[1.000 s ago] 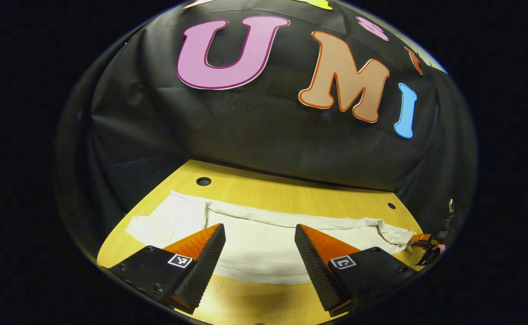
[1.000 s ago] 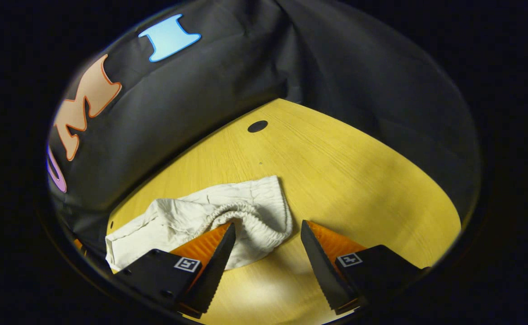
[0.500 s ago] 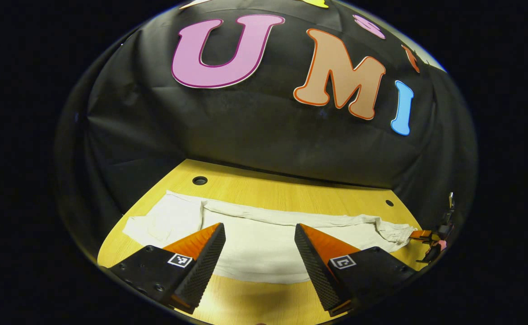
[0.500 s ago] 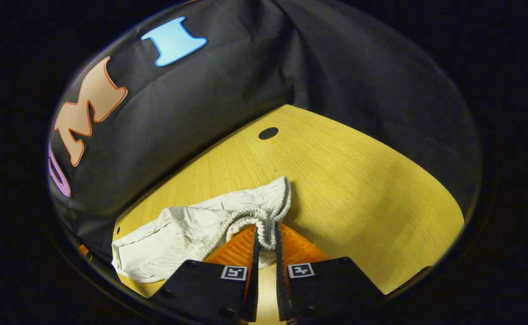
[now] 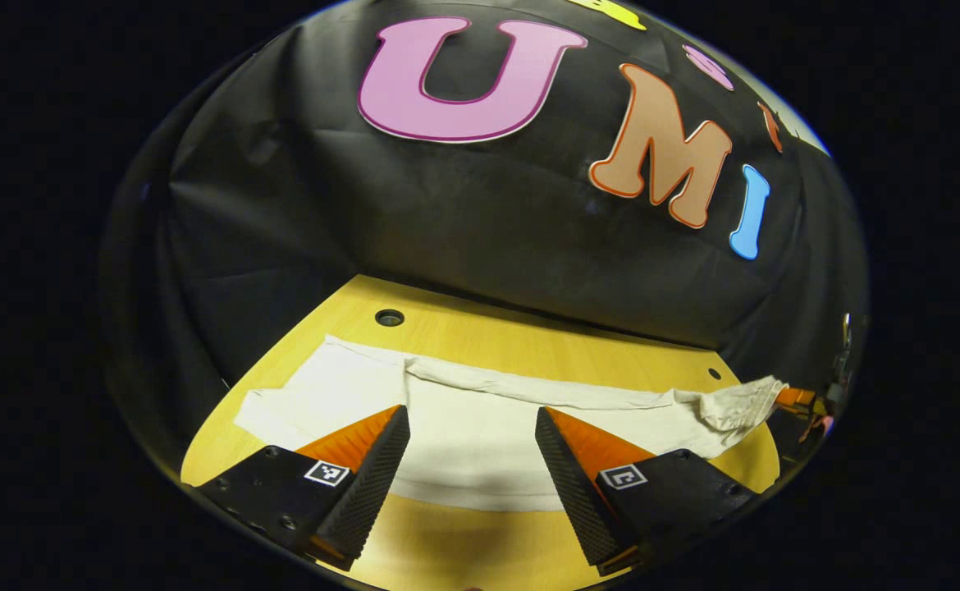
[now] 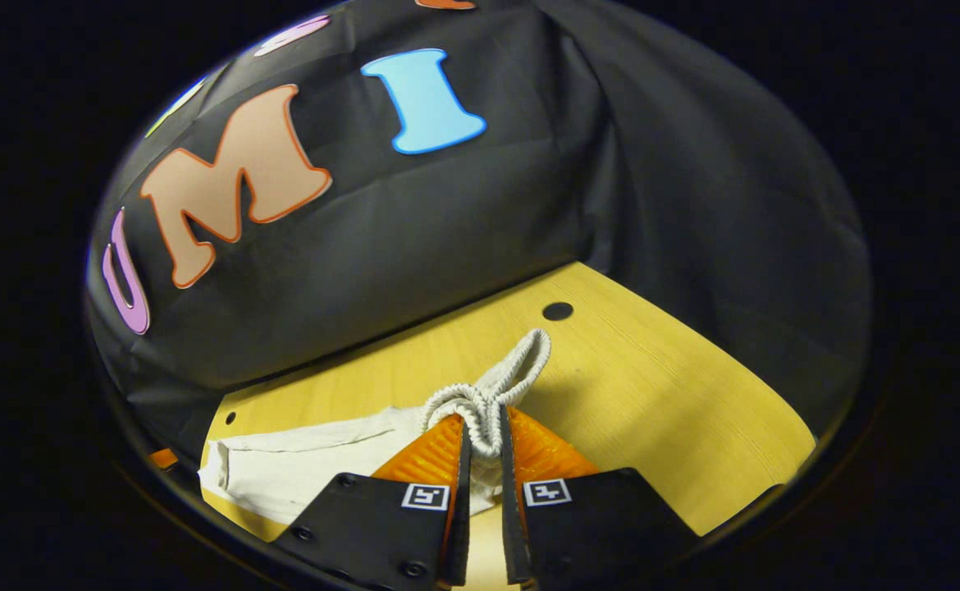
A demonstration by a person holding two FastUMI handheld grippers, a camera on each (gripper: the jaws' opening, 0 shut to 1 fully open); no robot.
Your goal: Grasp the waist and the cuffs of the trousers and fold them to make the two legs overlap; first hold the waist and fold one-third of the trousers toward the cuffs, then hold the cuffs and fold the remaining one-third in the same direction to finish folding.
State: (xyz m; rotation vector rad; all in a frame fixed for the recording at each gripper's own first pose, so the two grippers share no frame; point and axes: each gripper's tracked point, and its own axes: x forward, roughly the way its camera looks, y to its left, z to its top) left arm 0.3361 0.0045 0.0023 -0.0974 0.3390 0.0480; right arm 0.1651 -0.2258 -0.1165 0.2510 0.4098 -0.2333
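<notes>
White trousers [image 5: 480, 427] lie stretched across the wooden table [image 5: 529, 345], cuffs at the left, waist at the right. My left gripper [image 5: 472, 423] hovers open over the middle of the legs, with cloth showing between its fingers and no hold on it. My right gripper [image 6: 482, 439] is shut on the elastic waistband [image 6: 492, 394], which bunches up above the fingertips and is lifted off the table. In the left gripper view the raised waist [image 5: 742, 402] shows at the far right with the right gripper [image 5: 796, 398] behind it.
Round holes sit in the tabletop near the back edge [image 5: 389, 317] [image 6: 558, 311]. The black cloth wall stands close behind the table. Bare wood lies to the right of the waist in the right gripper view [image 6: 677, 410].
My right gripper closed on the waistband and has lifted it off the table. The left gripper has stayed open over the legs, shifting only slightly.
</notes>
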